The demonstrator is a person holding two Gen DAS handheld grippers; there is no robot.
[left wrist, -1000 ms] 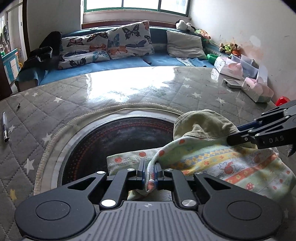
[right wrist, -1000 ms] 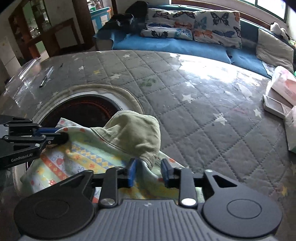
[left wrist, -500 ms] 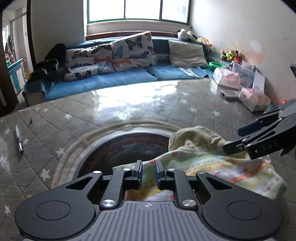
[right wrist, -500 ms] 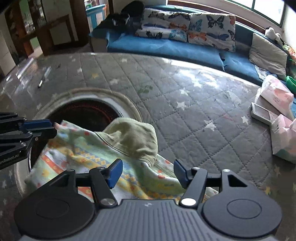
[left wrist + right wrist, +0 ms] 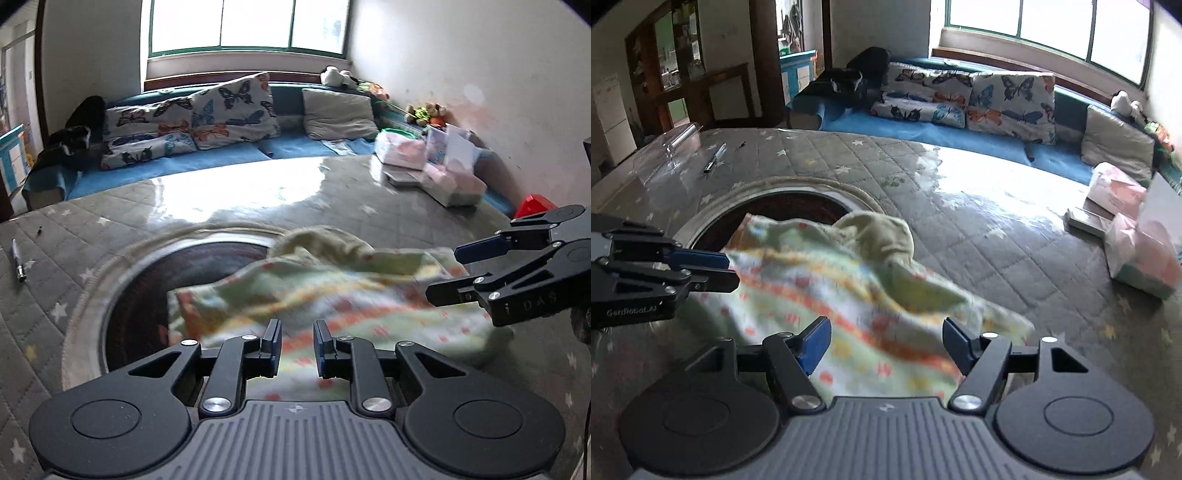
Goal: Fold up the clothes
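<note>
Fingers apart on both: left hand-held gripper (image 5: 295,345) only a little, right hand-held gripper (image 5: 882,345) spread wide, neither clamped on anything. Hovering just over the printed garment (image 5: 849,295), lying rumpled on the quilted tabletop (image 5: 997,221), partly over the dark round inset (image 5: 147,280), pale green hood (image 5: 879,232) bunched at the far side. Looks thin, light, floppy, so probably sags and slides on that glossy cover. Best pinched at a hem edge or corner, not mid-fabric.
</note>
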